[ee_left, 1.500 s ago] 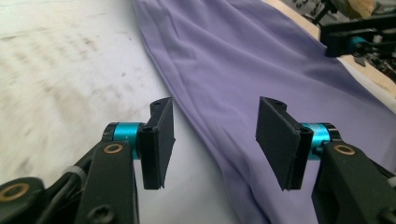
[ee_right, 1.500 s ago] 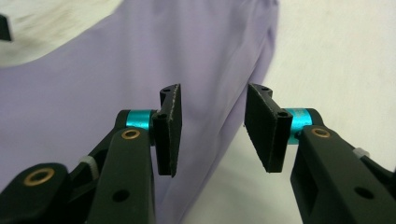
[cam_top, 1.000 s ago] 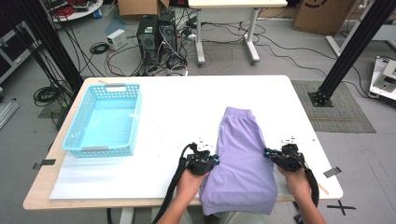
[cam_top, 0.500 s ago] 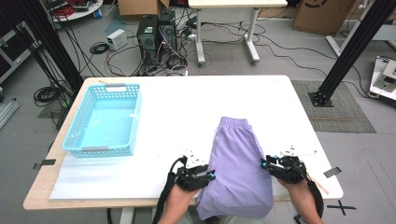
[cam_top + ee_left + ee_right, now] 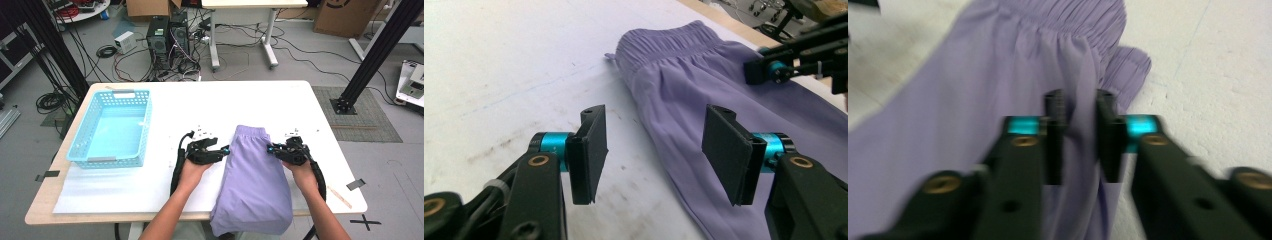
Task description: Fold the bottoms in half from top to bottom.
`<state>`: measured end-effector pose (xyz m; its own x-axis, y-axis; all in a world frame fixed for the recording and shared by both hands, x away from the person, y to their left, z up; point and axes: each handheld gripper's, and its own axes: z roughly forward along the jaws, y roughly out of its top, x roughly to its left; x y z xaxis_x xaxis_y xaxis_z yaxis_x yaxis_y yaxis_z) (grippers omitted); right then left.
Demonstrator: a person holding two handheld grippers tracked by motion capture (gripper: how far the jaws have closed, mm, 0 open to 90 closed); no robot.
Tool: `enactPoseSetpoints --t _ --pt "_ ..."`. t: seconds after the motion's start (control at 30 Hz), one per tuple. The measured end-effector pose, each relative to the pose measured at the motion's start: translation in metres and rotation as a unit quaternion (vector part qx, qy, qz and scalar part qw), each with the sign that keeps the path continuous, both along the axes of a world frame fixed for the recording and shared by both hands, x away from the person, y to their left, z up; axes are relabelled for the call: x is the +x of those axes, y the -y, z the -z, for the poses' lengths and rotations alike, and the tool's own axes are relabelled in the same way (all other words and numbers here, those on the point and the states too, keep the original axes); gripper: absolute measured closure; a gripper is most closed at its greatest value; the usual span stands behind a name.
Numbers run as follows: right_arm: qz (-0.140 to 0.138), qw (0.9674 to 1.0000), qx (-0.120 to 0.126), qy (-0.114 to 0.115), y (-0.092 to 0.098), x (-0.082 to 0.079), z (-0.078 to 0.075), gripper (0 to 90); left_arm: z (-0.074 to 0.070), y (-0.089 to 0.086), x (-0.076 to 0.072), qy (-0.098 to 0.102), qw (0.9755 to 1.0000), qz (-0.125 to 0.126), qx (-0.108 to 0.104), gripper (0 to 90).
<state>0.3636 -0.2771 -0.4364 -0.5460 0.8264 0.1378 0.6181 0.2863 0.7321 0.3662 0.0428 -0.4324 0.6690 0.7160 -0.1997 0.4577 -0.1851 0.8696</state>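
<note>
**Operator:** Where do things stand?

**Spotter:** The shorts lie lower centre of the high view, waistband pointing up the frame. Their hem hangs over the table edge at the bottom. A second ago the waistband sat a little higher in the frame, so you have dragged the shorts down towards yourself. Both your hands dipped with that pull and are now back up, one at each side just below the waistband.

**Operator:** And the grip?

**Spotter:** Your left gripper is released. Its jaws have just been opening and stand wide at the shorts' left edge. One pad is over bare table and the other over cloth, and neither presses on anything. Your right gripper is clenched on the shorts, and its own view shows a ridge of purple cloth pinched between the pads near the waistband.

**Operator:** So what does that mean for me?

**Spotter:** I'd judge you are halfway through a re-grip: the right side is taken and the left is not. Close the left on the edge before you lift or fold, or the shorts will likely swing from one corner. The basket sits well apart at left of frame.
</note>
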Motion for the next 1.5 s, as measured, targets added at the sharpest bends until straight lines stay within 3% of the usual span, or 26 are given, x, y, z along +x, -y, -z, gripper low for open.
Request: enactPoseSetpoints --t 0.17,0.2,0.27,0.37,0.4,0.5,0.57,0.6,0.67,0.73,0.8,0.87,0.9,1.0,1.27,1.5 --pt "0.016 0.9992 -0.037 0.000 0.007 -0.012 0.004 88.7 0.008 0.009 0.009 -0.010 1.0000 0.000 0.002 43.4" --pt "0.017 0.9990 -0.042 -0.002 0.008 -0.012 0.005 83.4 0.008 0.012 0.010 -0.014 0.9999 0.002 0.002 43.4" --pt "0.019 0.9995 -0.025 -0.006 0.011 -0.012 0.003 74.3 0.006 0.017 0.013 -0.014 0.9999 0.007 0.000 42.9" --pt "0.027 0.9996 0.005 0.006 0.015 -0.009 -0.006 56.7 0.002 0.024 0.019 -0.019 0.9997 0.016 -0.001 42.9" --pt "0.031 0.9994 0.014 0.004 0.015 -0.008 -0.008 55.2 0.003 0.027 0.021 -0.016 0.9998 0.014 0.001 43.1" --pt "0.036 0.9994 -0.002 -0.001 0.011 0.005 -0.007 45.9 0.011 0.035 0.029 -0.029 0.9994 0.015 0.006 43.2" --pt "0.036 0.9992 -0.005 -0.015 0.008 0.013 -0.003 45.9 0.018 0.040 0.034 -0.043 0.9988 0.019 0.014 43.6" --pt "0.037 0.9990 -0.009 -0.024 0.006 0.017 -0.001 46.6 0.018 0.043 0.036 -0.054 0.9980 0.019 0.028 44.4" --pt "0.029 0.9986 -0.021 -0.039 0.003 0.022 0.004 52.8 0.018 0.046 0.038 -0.062 0.9974 0.020 0.029 47.1" --pt "0.030 0.9982 -0.040 -0.034 0.001 0.023 0.006 62.7 0.018 0.051 0.038 -0.068 0.9966 0.037 0.030 54.3" --pt "0.028 0.9980 -0.044 -0.034 0.001 0.023 0.006 73.9 0.019 0.059 0.035 -0.069 0.9947 0.044 0.062 63.2" --pt "0.027 0.9979 -0.048 -0.032 0.000 0.023 0.006 82.7 0.018 0.063 0.033 -0.056 0.9942 0.035 0.085 71.0" --pt "0.025 0.9981 -0.046 -0.033 -0.001 0.023 0.006 87.4 0.018 0.063 0.033 -0.059 0.9942 0.028 0.085 75.7" --pt "0.023 0.9982 -0.041 -0.039 -0.001 0.023 0.006 88.4 0.017 0.062 0.033 -0.066 0.9941 0.024 0.083 84.6" --pt "0.010 0.9998 -0.015 -0.008 -0.014 0.028 -0.007 88.8 0.002 0.038 0.034 -0.040 0.9980 0.000 0.048 85.2" --pt "0.000 0.9997 -0.015 0.018 -0.034 0.042 -0.018 88.8 -0.007 0.019 0.035 -0.021 0.9993 -0.019 0.026 85.2"
